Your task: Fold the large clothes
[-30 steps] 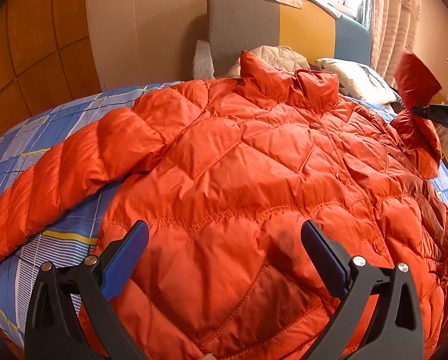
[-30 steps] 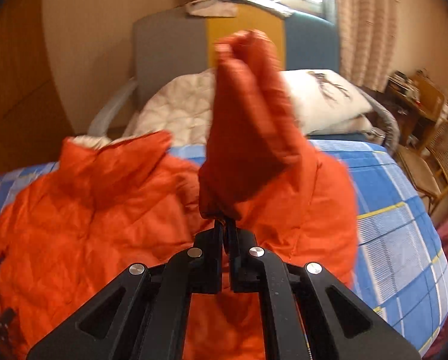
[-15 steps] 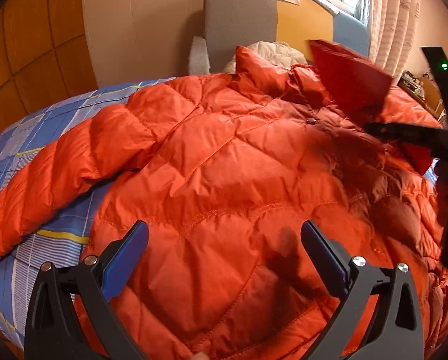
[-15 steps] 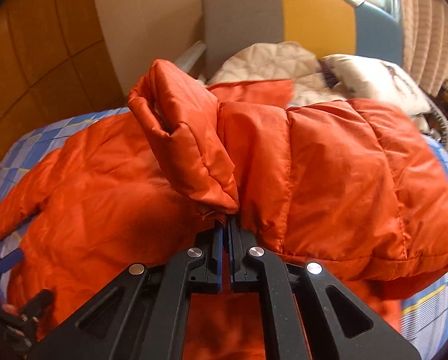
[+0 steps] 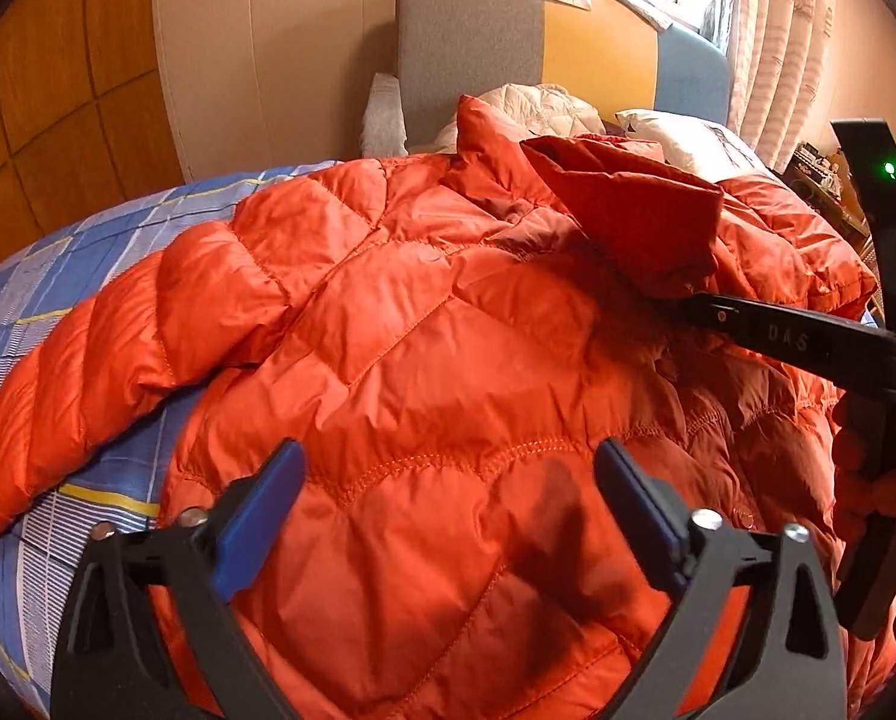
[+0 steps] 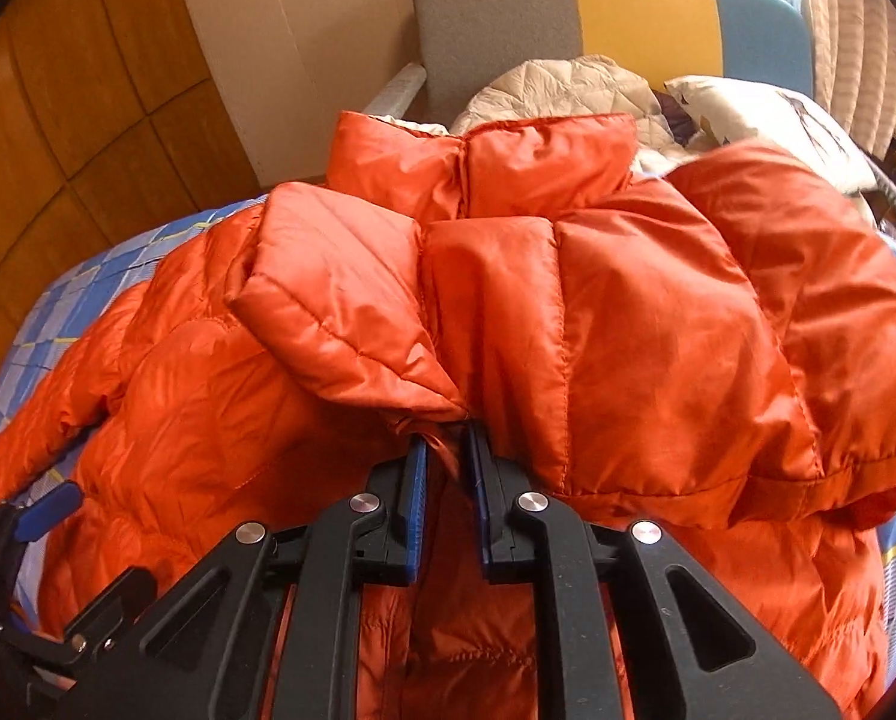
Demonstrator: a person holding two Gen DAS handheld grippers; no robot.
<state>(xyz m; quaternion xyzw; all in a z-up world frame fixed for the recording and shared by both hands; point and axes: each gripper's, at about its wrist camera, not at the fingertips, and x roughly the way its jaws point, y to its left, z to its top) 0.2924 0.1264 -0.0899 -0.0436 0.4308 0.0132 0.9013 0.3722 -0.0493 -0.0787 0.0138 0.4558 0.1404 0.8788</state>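
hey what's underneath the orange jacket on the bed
A blue plaid bedsheet shows around the jacket and under its spread sleeve. The other sleeve is folded on top of the body. Whatever lies directly under the body is covered.

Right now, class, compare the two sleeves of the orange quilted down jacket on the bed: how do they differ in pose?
The left-hand sleeve lies stretched out flat on the blue checked bedsheet; the right-hand sleeve is folded across the jacket's front. No gripper touches the left-hand sleeve; the right gripper, jaws opening, has the right-hand sleeve's cuff between them. Both share the orange quilted fabric.
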